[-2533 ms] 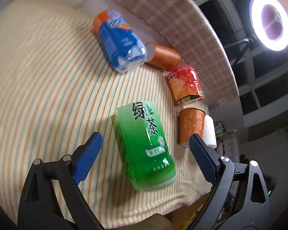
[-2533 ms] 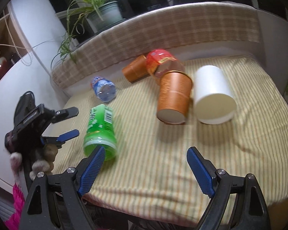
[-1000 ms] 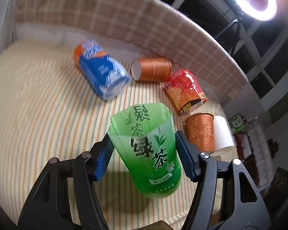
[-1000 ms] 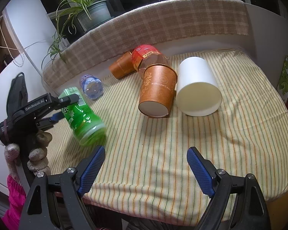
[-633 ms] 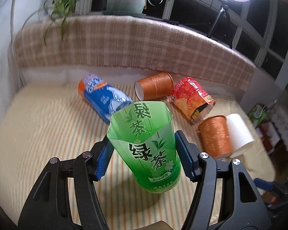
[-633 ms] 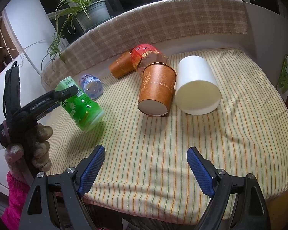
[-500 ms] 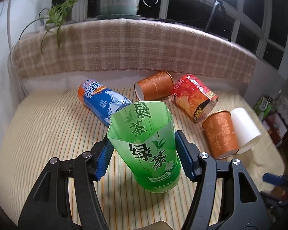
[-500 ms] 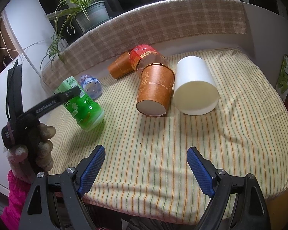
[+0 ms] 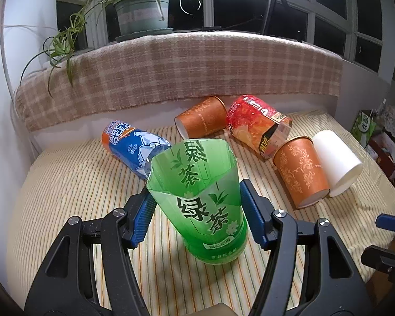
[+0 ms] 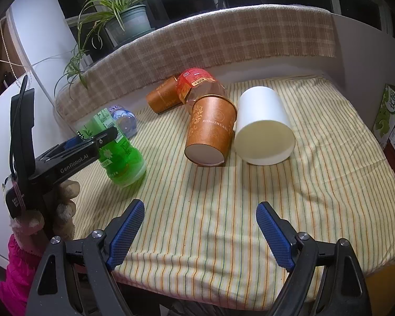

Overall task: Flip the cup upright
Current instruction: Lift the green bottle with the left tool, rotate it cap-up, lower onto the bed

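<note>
My left gripper (image 9: 197, 213) is shut on a green translucent cup (image 9: 200, 197) with Chinese lettering. The cup stands nearly upright, mouth up, its base on or just above the striped cloth. In the right wrist view the same cup (image 10: 121, 155) sits at the left, held by the left gripper (image 10: 92, 142). My right gripper (image 10: 200, 234) is open and empty above the cloth's front edge, well apart from the cups.
Several cups lie on their sides on the striped cloth (image 10: 329, 179): a blue one (image 9: 134, 150), an orange one (image 9: 200, 127), a red one (image 9: 258, 126), a patterned orange one (image 10: 210, 134) and a white one (image 10: 263, 126). A checked ledge (image 9: 171, 71) with a potted plant (image 9: 142, 13) runs behind.
The left gripper closed on the lying green cup, lifted it and turned it from on its side to nearly upright. The right gripper has stayed open and almost still.
</note>
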`<state>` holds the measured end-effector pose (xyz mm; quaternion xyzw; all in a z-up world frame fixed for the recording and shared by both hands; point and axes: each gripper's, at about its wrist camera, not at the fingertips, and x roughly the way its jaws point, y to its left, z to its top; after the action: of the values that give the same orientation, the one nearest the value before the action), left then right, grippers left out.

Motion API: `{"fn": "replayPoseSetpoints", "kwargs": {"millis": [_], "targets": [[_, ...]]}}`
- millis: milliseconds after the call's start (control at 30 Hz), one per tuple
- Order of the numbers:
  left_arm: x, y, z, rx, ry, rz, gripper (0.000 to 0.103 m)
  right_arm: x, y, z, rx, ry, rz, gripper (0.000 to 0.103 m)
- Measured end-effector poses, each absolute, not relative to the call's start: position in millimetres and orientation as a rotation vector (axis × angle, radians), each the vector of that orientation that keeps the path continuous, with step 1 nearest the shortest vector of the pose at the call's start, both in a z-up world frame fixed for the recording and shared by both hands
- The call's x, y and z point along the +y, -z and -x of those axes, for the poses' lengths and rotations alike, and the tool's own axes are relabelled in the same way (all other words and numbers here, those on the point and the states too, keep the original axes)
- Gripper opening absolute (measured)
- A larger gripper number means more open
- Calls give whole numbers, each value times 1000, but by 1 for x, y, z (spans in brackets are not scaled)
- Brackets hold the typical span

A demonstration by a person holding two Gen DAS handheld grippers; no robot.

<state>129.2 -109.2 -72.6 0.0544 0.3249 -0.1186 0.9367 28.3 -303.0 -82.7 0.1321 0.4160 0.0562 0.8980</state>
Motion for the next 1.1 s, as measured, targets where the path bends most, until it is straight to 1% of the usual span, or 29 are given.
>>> {"fn": "replayPoseSetpoints", "kwargs": {"millis": [333,433,633,667,733,900,967,1100], "targets": [[-109,73,-124,667,263,-100,64,-302,81,-28,860,-117,-273,89],[-107,74,-125,694,295,-75,64,-302,81,-28,859,-116,-273,89],[-106,75,-125,731,334,-38,69,-302,81,-27,856,-116,-271,89],[-105,75,-126,738,339,-30,74,-302,81,-28,856,-116,-271,89],[-102,75,-125,748,355,-10,79,-302,80,-28,854,-116,-270,89],[-95,75,-123,781,386,32,80,-299,77,-29,844,-114,-251,89],[-89,75,-122,800,400,62,83,-297,75,-30,836,-109,-233,89],[-80,74,-118,812,411,90,83,-294,72,-31,818,-100,-206,89]]}}
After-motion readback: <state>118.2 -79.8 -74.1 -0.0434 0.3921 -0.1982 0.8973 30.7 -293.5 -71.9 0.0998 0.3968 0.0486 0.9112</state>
